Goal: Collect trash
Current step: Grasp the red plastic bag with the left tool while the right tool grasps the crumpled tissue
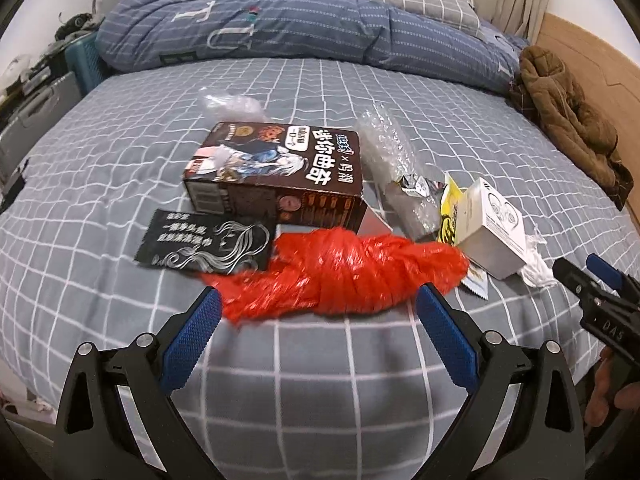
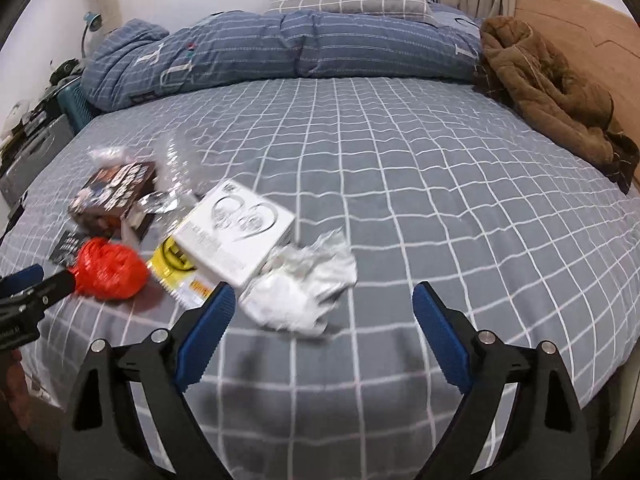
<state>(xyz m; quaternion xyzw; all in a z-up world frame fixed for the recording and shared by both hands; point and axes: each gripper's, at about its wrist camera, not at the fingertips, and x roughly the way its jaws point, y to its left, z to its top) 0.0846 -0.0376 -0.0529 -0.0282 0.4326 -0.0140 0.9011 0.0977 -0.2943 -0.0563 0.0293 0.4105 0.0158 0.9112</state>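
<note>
Left wrist view: wide-spread left gripper (image 1: 318,304) faces crinkly red plastic bag (image 1: 340,276); right gripper (image 2: 322,300) likewise empty.

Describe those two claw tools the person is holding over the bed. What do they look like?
Both look alike. The left gripper and the right gripper each have two black angular arms spreading in a V, with round silver bolts at the joints. Each arm ends in a blue finger pad with a fine knurled texture. White lettering marks the side of the right one's black body. No cables or sleeves show.

Trash clusters on the checked bed: a knotted red bag (image 1: 344,276), brown snack box (image 1: 276,172), white carton (image 2: 236,232), crumpled white wrapper (image 2: 304,288).
</note>
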